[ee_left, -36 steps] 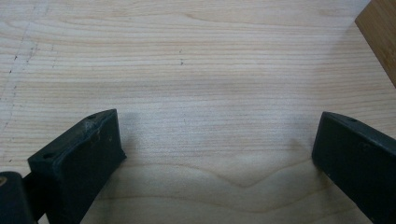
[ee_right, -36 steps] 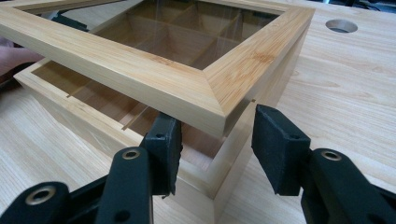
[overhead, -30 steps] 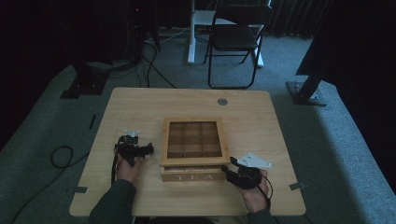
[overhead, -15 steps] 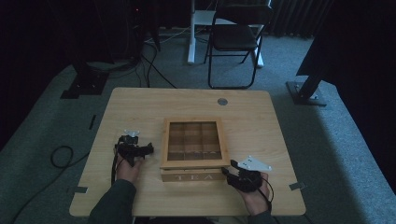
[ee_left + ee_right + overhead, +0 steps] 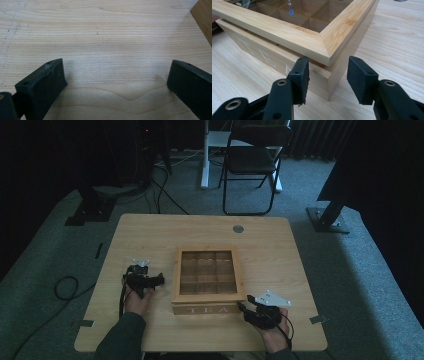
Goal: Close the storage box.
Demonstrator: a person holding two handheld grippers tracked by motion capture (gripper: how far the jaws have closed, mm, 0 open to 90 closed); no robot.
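Observation:
A wooden tea box (image 5: 206, 280) with a glass lid and "TEA" on its front stands mid-table, lid down. My right gripper (image 5: 243, 308) is at the box's front right corner. In the right gripper view this gripper (image 5: 328, 67) straddles that corner of the box (image 5: 287, 30): one jaw is before the front face and the other is off the right side, with a gap showing. My left gripper (image 5: 145, 277) rests on the table left of the box. Its jaws (image 5: 115, 67) are wide open over bare wood, and the box's edge (image 5: 203, 17) shows at the upper right.
The wooden table (image 5: 270, 245) has a round grommet (image 5: 238, 228) behind the box. A folding chair (image 5: 250, 160) and stand bases sit on the carpet beyond. A cable loop (image 5: 65, 287) lies on the floor at the left.
My right gripper has shifted slightly toward the table's near edge. The left gripper and the box have stayed put.

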